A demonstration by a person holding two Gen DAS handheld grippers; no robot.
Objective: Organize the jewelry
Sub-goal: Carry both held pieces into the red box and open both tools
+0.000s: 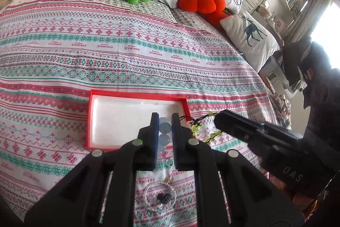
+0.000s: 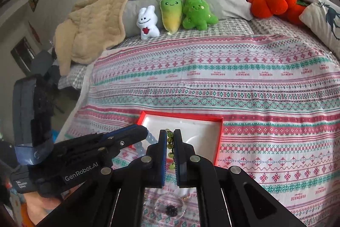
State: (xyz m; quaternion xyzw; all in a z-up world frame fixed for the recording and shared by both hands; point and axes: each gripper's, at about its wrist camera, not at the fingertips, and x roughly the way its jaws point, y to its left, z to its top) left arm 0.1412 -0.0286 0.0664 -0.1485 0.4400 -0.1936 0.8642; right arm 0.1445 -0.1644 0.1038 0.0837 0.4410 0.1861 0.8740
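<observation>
Left gripper [image 1: 164, 137] is nearly closed, narrow gap only, and a string of pale blue beads [image 1: 164, 133] runs between the jaws; judging from the right wrist view, where the same beads [image 2: 139, 145] hang off its tip, it is gripping that blue bead bracelet over the near right part of the red box [image 1: 136, 95]. Right gripper [image 2: 170, 146] is likewise almost shut, pinching a green bead strand [image 2: 170, 138] on a dark cord; in the left wrist view that strand [image 1: 201, 124] trails from its tip across the box's right rim, so part is over the box and part hangs over the bed cover [image 1: 127, 46]. The box's white lining looks otherwise bare: I see nothing lying settled inside it, both pieces are held, not released. Still out on the cover, near side and below both grippers, a thin silver ring bangle [image 1: 160, 197] with a small dark item [image 1: 164, 197] inside its loop, plus what may be a small gold piece just beyond it, too blurred to call. My read: early to mid task, two pieces at the box, neither dropped in, at least two more to collect. Plush toys [image 2: 176, 14] and pillows sit far back at the head of the bed, well apart from the work.
</observation>
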